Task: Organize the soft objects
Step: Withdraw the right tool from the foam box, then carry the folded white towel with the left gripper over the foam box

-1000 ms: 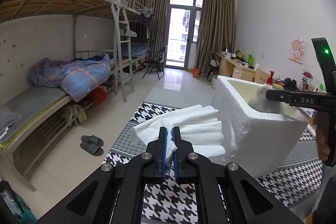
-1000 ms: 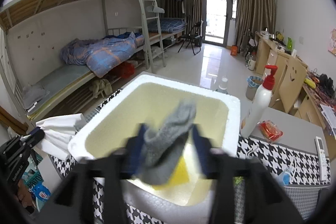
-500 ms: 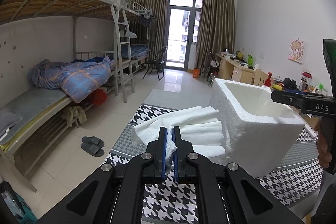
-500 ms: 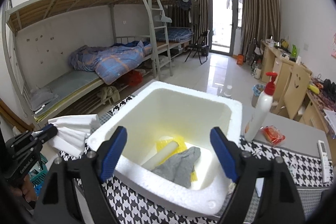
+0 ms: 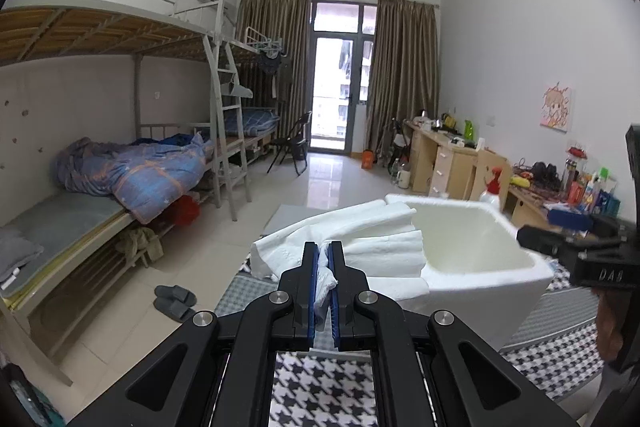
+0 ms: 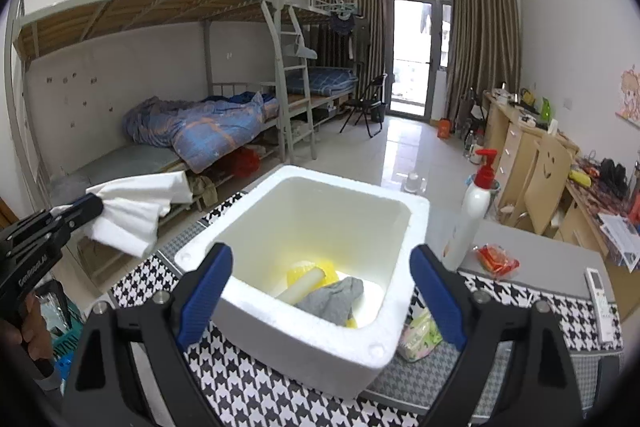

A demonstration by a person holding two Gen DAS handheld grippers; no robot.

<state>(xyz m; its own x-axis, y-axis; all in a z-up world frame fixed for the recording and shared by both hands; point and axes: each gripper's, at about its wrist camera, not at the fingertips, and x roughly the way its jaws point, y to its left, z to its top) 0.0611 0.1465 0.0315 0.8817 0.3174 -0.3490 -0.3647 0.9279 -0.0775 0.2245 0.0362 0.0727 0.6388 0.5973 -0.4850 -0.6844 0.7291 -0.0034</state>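
My left gripper (image 5: 324, 255) is shut on a folded white cloth (image 5: 360, 239), which hangs in the air just left of the white foam box (image 5: 480, 255). The right wrist view shows the same gripper (image 6: 86, 207) and cloth (image 6: 132, 211) at the left, above the table's edge. My right gripper (image 6: 320, 255) hovers over the near rim of the foam box (image 6: 280, 327); its jaws are opening and the pads touch nothing. Inside the box lie a grey sock (image 6: 332, 301), a white roll (image 6: 300, 287) and something yellow (image 6: 308, 267).
A houndstooth cloth (image 6: 240, 387) covers the table. Right of the box stand a white pump bottle (image 6: 472, 211), a red packet (image 6: 496, 261), a remote (image 6: 598, 291) and a green-patterned tissue pack (image 6: 418, 337). Bunk beds line the left wall, desks the right.
The grey sock dropped from my right gripper into the box, and those jaws spread wider and drew back. My left gripper rose with the white cloth.
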